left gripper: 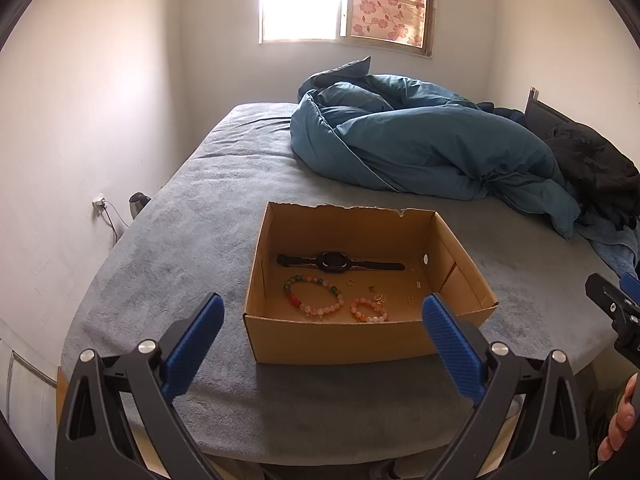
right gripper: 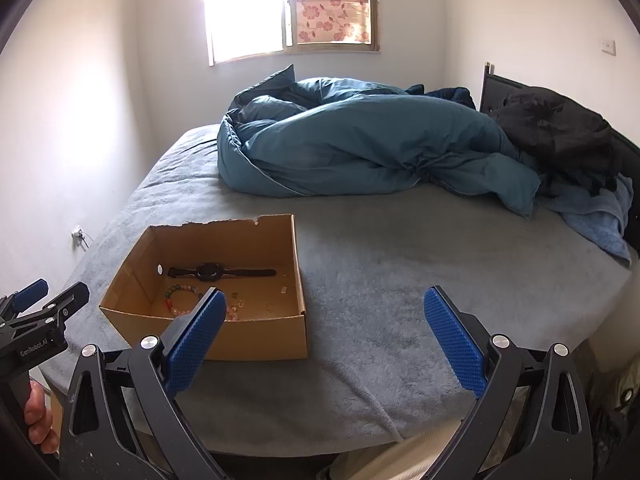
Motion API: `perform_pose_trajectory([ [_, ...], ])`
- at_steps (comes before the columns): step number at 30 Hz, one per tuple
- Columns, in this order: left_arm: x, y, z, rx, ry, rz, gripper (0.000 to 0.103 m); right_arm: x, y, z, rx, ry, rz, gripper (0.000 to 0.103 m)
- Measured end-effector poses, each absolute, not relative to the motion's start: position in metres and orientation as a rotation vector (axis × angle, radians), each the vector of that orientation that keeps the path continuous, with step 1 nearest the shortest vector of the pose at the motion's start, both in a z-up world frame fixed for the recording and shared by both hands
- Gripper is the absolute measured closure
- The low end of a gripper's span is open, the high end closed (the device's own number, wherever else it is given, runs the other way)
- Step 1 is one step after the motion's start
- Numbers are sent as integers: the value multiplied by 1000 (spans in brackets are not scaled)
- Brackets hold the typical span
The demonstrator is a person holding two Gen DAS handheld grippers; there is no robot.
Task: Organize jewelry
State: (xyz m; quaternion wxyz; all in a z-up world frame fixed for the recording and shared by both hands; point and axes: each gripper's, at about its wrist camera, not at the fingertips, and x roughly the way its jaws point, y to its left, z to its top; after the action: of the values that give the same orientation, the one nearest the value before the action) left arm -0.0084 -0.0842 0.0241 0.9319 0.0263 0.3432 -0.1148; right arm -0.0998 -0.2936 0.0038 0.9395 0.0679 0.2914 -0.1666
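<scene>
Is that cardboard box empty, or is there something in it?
Not empty: the cardboard box holds a black watch, two bead bracelets and small trinkets.

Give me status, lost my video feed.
Left gripper open, empty. Right gripper open, empty. Watch, bracelets inside cardboard box. Nothing blocking.

"GenRoboAI" lettering on left claw (right gripper: 44, 292) body; nothing else legible.

My left tongs (left gripper: 323, 312) are spread wide, both blue pads apart with nothing between them, pointing forward and slightly down. My right tongs (right gripper: 325, 308) are just as wide and bare, level with the left pair and just beside them on the right. Behind each pair, bare fingers (right gripper: 38, 420) wrap the handle.
</scene>
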Motion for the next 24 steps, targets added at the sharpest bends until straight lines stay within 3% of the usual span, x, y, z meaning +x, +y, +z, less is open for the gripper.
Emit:
perform_pose_trajectory([
  [24, -8, -81, 22, 49, 695, -236, 6, -105, -295, 7, 144, 587, -365, 8],
])
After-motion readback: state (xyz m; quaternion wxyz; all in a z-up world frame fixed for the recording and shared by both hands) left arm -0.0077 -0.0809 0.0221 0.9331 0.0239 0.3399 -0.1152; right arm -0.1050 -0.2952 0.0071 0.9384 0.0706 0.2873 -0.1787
